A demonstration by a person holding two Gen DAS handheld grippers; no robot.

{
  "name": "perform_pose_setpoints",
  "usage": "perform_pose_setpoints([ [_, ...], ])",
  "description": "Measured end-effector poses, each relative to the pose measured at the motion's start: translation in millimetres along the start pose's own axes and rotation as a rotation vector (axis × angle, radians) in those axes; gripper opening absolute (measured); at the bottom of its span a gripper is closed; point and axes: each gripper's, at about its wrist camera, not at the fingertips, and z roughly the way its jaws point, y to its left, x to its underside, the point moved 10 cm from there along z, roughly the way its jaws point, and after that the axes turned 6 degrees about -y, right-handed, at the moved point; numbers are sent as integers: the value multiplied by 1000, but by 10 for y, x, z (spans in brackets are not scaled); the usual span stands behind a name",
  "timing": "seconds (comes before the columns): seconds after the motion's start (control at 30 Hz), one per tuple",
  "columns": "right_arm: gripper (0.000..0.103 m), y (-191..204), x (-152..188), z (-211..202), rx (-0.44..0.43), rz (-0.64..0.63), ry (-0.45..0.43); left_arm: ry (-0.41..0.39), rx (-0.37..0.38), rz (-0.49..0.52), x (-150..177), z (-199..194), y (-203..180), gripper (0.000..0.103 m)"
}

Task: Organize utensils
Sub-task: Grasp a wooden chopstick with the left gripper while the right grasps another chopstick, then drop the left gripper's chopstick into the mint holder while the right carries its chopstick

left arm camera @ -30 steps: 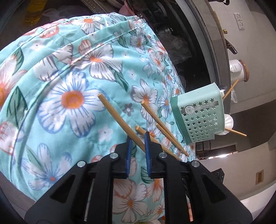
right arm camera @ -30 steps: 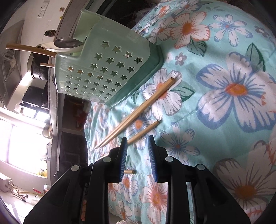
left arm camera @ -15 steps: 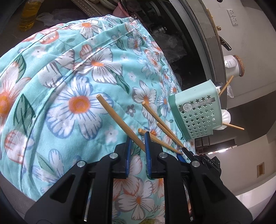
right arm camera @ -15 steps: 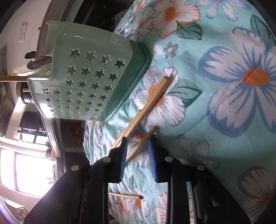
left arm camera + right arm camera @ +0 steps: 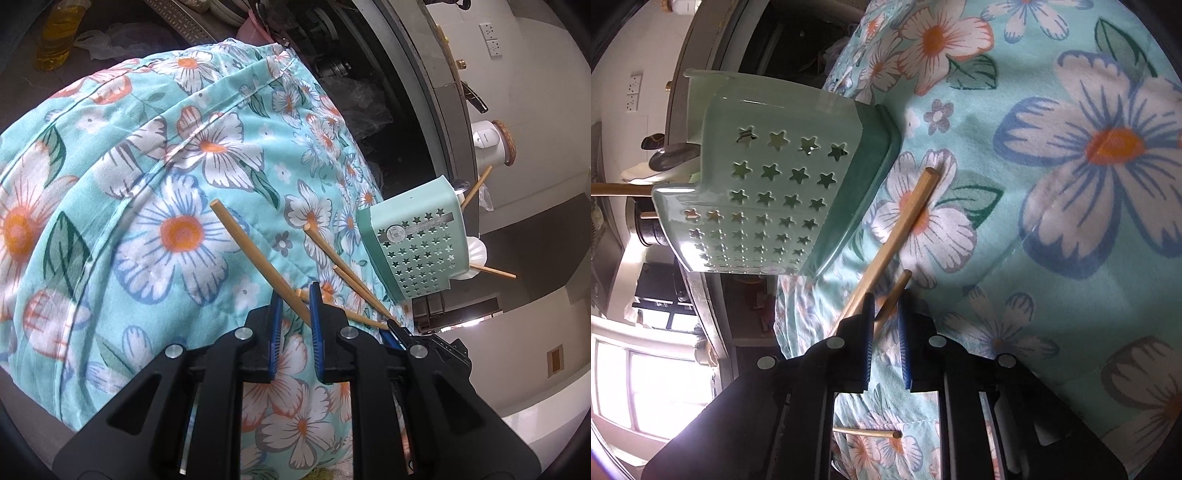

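Several wooden chopsticks lie on a floral cloth (image 5: 147, 206). My left gripper (image 5: 295, 295) has one chopstick (image 5: 255, 254) between its narrowly parted jaws; its far end sticks up to the left. Two more chopsticks (image 5: 343, 273) lie to its right, pointing at my right gripper (image 5: 397, 330). In the right wrist view my right gripper (image 5: 885, 302) has a short chopstick (image 5: 892, 295) between its jaws, with a longer chopstick (image 5: 897, 225) just left of it. A mint green holder with star holes (image 5: 768, 199) stands at the cloth's edge with utensils in it; it also shows in the left wrist view (image 5: 417, 247).
A dark counter edge and a white jar with a cork lid (image 5: 491, 142) lie beyond the holder. A yellow bottle (image 5: 55, 37) stands at the far left. Another chopstick (image 5: 864, 432) lies under my right gripper. A bright window (image 5: 646, 387) is at the lower left.
My right gripper has moved forward over the cloth, so the short chopstick now lies between its jaws and the holder looks larger. My left gripper has pulled back slightly with its chopstick.
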Motion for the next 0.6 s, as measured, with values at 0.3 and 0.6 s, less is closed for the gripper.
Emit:
perform_pose_setpoints([
  [0.3, 9, 758, -178, -669, -45, -379, -229, -102, -6, 146, -225, -210, -293, 11],
  [0.6, 7, 1339, -65, -1166, -52, -681, -407, -183, 9, 322, -423, -390, -854, 6],
])
